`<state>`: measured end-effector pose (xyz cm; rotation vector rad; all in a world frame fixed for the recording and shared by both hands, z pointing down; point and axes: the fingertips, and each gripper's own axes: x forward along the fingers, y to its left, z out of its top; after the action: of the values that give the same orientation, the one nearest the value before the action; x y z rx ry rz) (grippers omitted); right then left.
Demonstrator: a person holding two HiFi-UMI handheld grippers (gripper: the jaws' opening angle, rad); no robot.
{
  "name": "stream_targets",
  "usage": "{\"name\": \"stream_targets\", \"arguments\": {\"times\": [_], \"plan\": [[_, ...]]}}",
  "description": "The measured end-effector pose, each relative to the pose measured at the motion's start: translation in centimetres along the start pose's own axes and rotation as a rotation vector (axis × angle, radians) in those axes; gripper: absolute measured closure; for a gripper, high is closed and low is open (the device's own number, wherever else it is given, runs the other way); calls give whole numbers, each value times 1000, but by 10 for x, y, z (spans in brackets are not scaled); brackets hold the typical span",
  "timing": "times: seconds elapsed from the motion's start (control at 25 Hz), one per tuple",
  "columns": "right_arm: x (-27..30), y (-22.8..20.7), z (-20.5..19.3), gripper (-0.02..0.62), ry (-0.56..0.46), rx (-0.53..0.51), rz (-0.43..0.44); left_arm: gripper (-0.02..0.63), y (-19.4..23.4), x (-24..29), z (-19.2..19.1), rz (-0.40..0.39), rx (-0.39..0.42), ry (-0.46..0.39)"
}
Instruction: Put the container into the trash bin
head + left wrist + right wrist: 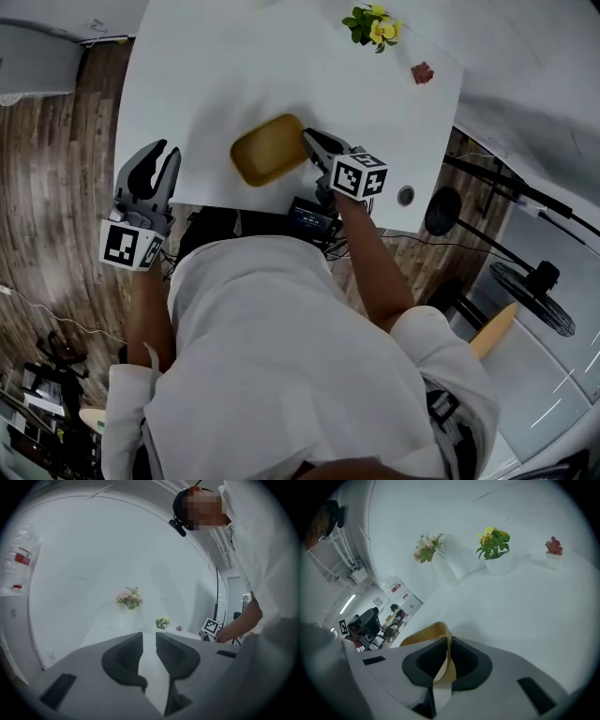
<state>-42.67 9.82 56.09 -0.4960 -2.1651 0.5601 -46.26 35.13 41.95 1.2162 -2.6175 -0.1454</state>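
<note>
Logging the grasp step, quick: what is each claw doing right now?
Left claw: open, nothing between its jaws.
Right claw: shut on the rim of the yellow container.

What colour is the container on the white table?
Mustard yellow, a bit brownish. The container shows best in the head view.

Nothing here spells out a word or a number. There are black-and-white square markers on the left cube [131, 246] and the right cube [360, 175], patterns only, no letters. The bottle [18, 541] has a red label [23, 558], too blurred to read.
</note>
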Motion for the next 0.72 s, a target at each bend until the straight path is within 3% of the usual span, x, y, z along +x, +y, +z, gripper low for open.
{"name": "stream_targets", "arguments": {"times": [0.32, 0.72], "plan": [[-26, 25, 28, 552, -111, -18, 2, 515, -2, -12, 29, -33, 35, -65], [-110, 81, 97, 552, -454, -113, -35, 515, -12, -21, 90, -133, 135, -174]]}}
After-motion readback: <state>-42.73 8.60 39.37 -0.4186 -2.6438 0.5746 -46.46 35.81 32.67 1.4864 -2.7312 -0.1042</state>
